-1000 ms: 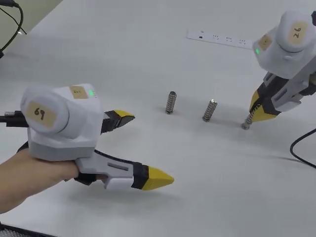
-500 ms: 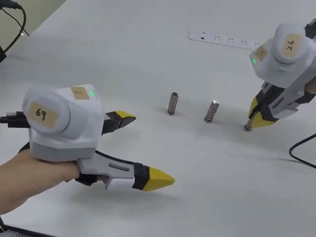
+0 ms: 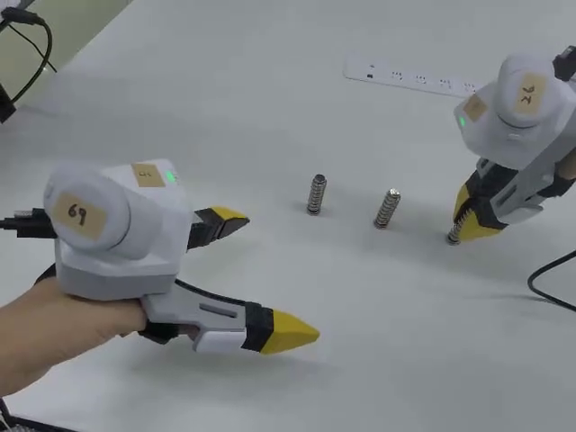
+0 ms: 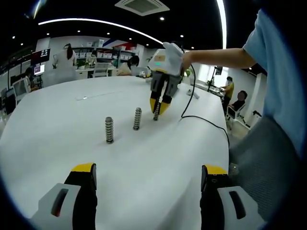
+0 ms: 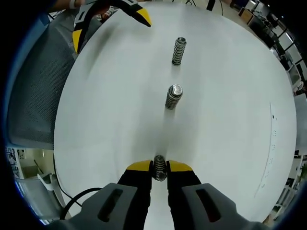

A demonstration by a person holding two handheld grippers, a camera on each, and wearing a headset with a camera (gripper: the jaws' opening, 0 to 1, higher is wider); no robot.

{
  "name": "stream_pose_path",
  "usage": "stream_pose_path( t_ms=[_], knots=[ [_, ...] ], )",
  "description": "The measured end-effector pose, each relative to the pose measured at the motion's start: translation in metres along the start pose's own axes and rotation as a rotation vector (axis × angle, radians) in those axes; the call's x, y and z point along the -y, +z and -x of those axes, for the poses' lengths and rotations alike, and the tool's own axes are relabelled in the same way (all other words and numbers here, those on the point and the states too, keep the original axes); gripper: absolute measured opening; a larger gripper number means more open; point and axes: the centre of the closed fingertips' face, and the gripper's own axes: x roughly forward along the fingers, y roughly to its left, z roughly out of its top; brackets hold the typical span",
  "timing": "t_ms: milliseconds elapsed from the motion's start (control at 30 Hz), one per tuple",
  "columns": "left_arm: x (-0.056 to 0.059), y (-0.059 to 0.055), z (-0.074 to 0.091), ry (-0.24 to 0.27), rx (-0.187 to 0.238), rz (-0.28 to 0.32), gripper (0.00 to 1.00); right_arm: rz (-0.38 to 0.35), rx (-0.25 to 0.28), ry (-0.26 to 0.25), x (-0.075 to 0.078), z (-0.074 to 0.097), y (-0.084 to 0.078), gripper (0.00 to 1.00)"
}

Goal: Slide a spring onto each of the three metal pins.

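The gripped coiled metal spring (image 3: 457,230) (image 5: 159,168) (image 4: 156,112) leans slightly, its lower end on the white tabletop (image 3: 225,99) (image 5: 230,120) (image 4: 57,120). It cannot be told whether a pin stands inside it. The jaws of the right gripper (image 3: 468,221) (image 5: 159,171) (image 4: 160,105) are clenched on this spring, one yellow tip on each side, pointing steeply down.

The middle coiled metal spring (image 3: 387,209) (image 5: 173,97) (image 4: 137,119) stands near it, apart and untouched, with the round silver head of a metal pin (image 5: 175,88) showing at its top. The end coiled metal spring (image 3: 316,194) (image 5: 179,51) (image 4: 109,130) stands upright further along the same row. The row lies in the middle area of the tabletop, well apart from every edge.

The left gripper (image 3: 265,275) (image 4: 148,169) (image 5: 111,14) hovers toward the near edge, well apart from the row. Its jaws are released, spread wide and holding nothing, aimed at the springs.

A white power strip (image 3: 412,76) lies toward the far edge. A black cable (image 3: 551,281) (image 4: 201,120) lies on the tabletop just beside the right gripper.
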Motion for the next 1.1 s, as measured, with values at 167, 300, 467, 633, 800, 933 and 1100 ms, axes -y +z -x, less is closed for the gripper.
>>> stream_pose_path(
  t_ms=[167,300,467,633,800,933,1100],
  knots=[
    [-0.001,0.0,0.001,0.003,0.0,-0.001,0.88,-0.015,0.012,0.002,-0.004,0.0,-0.001,0.25],
    [-0.001,0.002,0.0,0.002,0.002,-0.003,0.88,-0.052,0.069,-0.033,0.002,0.0,0.001,0.46],
    [-0.002,0.005,-0.002,0.002,0.009,-0.004,0.88,-0.114,0.157,-0.056,0.0,0.0,0.007,0.65],
    [-0.001,0.009,-0.003,-0.001,0.012,-0.011,0.88,-0.178,0.241,-0.078,-0.005,0.001,0.011,0.74],
    [-0.001,0.011,-0.004,0.0,0.013,-0.018,0.88,-0.233,0.323,-0.134,-0.007,0.006,0.013,0.77],
    [0.001,0.012,-0.006,-0.005,0.015,-0.021,0.88,-0.28,0.378,-0.155,-0.012,0.01,0.011,0.82],
    [0.0,0.016,-0.006,-0.003,0.021,-0.026,0.88,-0.35,0.446,-0.186,-0.021,0.012,0.01,0.94]
  ],
)
